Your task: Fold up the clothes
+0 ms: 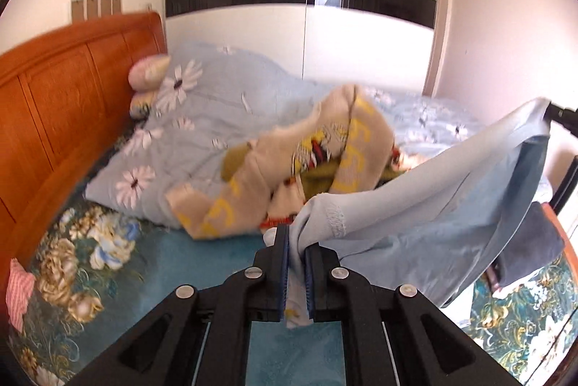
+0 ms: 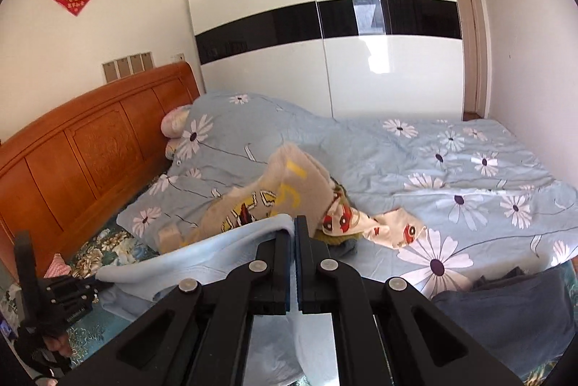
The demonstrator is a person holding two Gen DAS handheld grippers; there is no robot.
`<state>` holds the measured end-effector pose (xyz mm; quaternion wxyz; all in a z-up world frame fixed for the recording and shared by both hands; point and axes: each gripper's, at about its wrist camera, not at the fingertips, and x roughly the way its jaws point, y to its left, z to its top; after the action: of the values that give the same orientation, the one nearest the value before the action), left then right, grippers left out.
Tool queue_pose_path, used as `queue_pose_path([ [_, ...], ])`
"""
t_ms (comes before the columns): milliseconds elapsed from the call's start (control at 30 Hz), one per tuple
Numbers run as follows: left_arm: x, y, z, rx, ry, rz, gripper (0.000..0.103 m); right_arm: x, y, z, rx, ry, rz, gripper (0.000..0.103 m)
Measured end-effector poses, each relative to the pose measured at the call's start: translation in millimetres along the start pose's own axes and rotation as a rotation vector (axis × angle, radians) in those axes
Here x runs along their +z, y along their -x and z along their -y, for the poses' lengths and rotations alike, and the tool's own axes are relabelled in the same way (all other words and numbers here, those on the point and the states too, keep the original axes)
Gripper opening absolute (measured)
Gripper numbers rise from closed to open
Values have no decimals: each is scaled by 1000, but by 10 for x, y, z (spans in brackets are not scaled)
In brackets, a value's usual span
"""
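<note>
Cloth is what I have in both tools right now: the light blue garment (image 1: 426, 205) hangs in the air between them, above the near edge of the bed (image 2: 108, 252). My left gripper (image 1: 296, 243) has its pads pinched on a bunched hem corner, stitching showing just beside the fingers, and a tail of fabric runs down between the jaws. My right gripper (image 2: 293, 227) is pressed together on the opposite edge; from the left camera I can see that far corner pulled out toward the right, so the span between the tools looks fairly taut at the top and saggy below. Beyond it, on the daisy-print quilt (image 2: 451, 169), lies a heap of other clothing, a beige patterned garment (image 1: 289, 151) on top. A dark blue garment (image 2: 505, 306) sits at the near right. I judge the fold has not really begun; the piece is only being held out. What worries me is the left hold: it grabs a wad rather than a flat edge, so if I pull the tools further apart a layer could slide out and the corner drop. The left view is also smeared with motion, so a fast swing may flick the loose lower part onto the heap and tangle with it. Laying it down on the crumpled quilt rather than the flat floral sheet would leave the fold crooked.
</note>
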<state>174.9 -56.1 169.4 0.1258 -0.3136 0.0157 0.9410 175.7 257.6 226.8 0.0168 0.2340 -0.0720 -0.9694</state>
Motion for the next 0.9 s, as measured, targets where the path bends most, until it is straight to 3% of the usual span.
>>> queue_pose_path([
  [167, -93, 576, -14, 11, -43, 78, 8, -49, 522, -160, 37, 34, 51, 2],
  [333, -110, 1517, 64, -14, -97, 189, 8, -150, 1102, -259, 102, 47, 104, 2],
  [467, 128, 2402, 97, -47, -239, 316, 8, 87, 1879, -377, 165, 86, 223, 2],
  [567, 333, 2608, -19, -75, -261, 323, 11, 344, 2368, -510, 198, 151, 299, 2],
  [633, 383, 2413, -117, -74, -250, 274, 12, 459, 2497, -615, 209, 190, 305, 2],
  [733, 338, 1891, -254, -78, -206, 164, 12, 485, 2294, -737, 194, 238, 253, 2],
  [900, -148, 588, -441, -84, -61, -90, 12, 113, 1042, -610, 123, 214, -25, 2],
])
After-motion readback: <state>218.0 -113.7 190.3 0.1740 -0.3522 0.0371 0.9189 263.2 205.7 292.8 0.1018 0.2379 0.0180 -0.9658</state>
